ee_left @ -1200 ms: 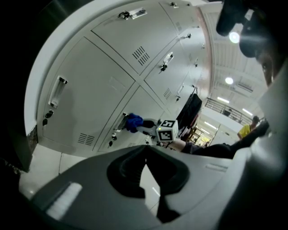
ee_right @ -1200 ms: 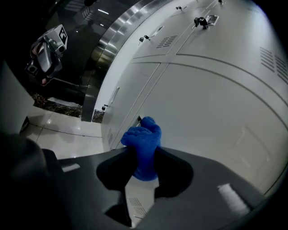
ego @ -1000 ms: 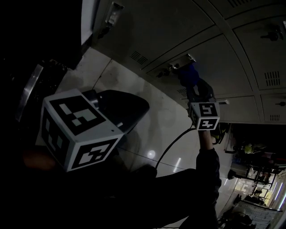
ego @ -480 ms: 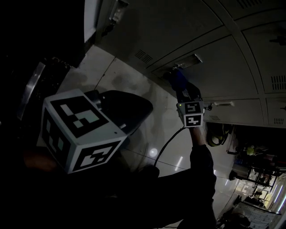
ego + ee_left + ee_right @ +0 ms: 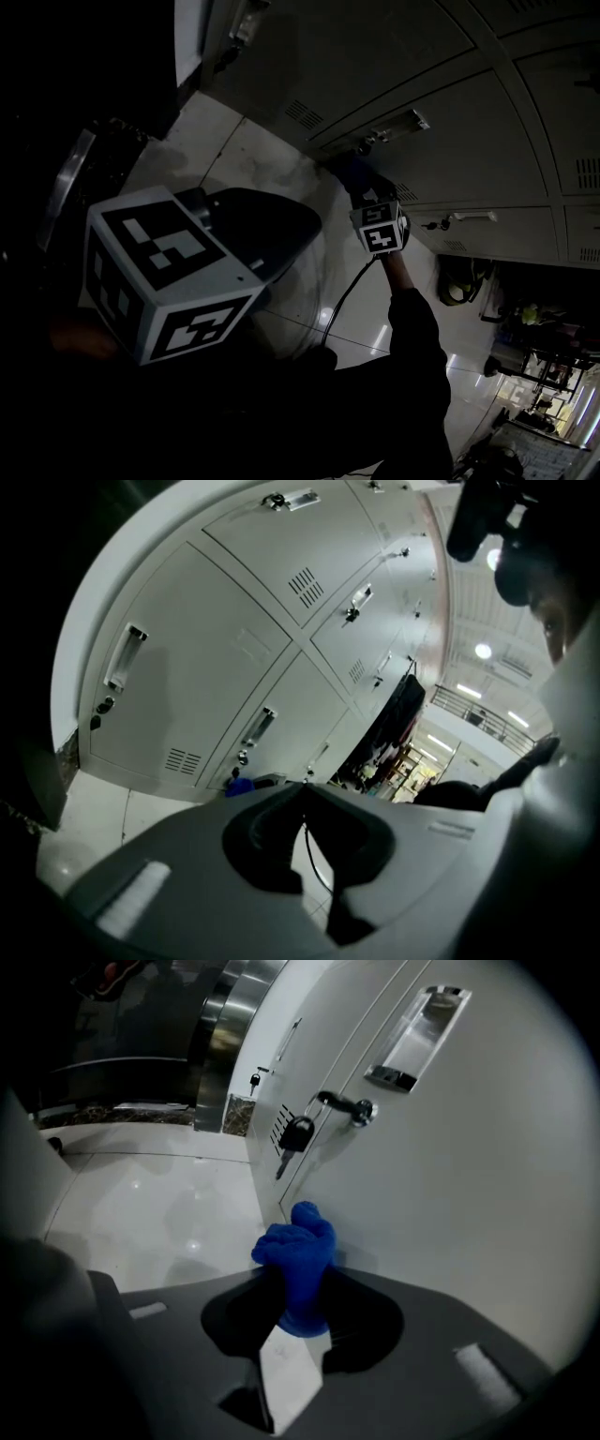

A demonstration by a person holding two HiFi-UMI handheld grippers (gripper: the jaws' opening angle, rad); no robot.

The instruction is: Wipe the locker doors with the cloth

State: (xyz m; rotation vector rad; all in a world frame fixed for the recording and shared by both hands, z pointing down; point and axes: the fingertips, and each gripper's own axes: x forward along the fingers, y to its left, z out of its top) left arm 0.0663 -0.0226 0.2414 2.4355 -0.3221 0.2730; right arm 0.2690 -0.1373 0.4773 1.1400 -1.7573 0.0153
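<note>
Between the fingers of your right gripper (image 5: 298, 1290) sits the blue cloth (image 5: 295, 1251), pinched tight. Its bunched end seems to touch the bottom locker door (image 5: 469, 1204), near the padlock (image 5: 296, 1134). You look to be in the middle of wiping. Next, press the cloth on the door and slide it along, going round the padlock. Your left gripper (image 5: 302, 799) hangs away from the lockers, fingers together, holding nothing. No words or brand names can be read.
</note>
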